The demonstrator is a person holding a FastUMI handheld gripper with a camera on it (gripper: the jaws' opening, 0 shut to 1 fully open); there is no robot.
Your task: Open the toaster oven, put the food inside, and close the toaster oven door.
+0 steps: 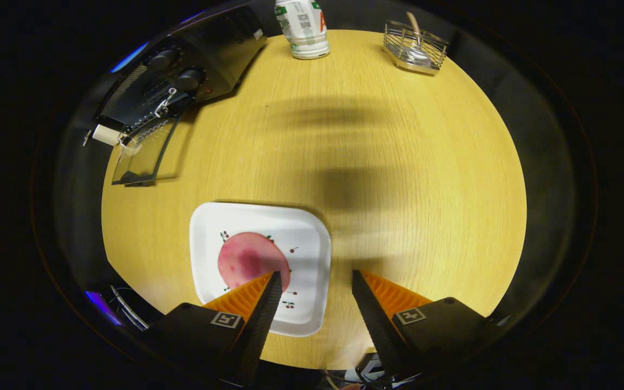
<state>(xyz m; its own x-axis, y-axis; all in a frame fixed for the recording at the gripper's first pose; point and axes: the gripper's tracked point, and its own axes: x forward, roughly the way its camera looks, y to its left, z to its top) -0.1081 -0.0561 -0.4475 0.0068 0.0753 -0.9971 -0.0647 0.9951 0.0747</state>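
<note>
tool (314, 281) open (empty), above plate (306, 238), food (247, 260)

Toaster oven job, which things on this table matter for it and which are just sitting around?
Part of the job:
- toaster oven, its glass door already open
- pink food on the white plate
- tongs, open, one finger over the plate

Just lying about:
- white can
- wire basket holding a spoon
- round wooden table

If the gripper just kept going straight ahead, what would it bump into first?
Probably the bare table: the open gripper points down at it, right of the plate. Depth is hard to judge.
</note>
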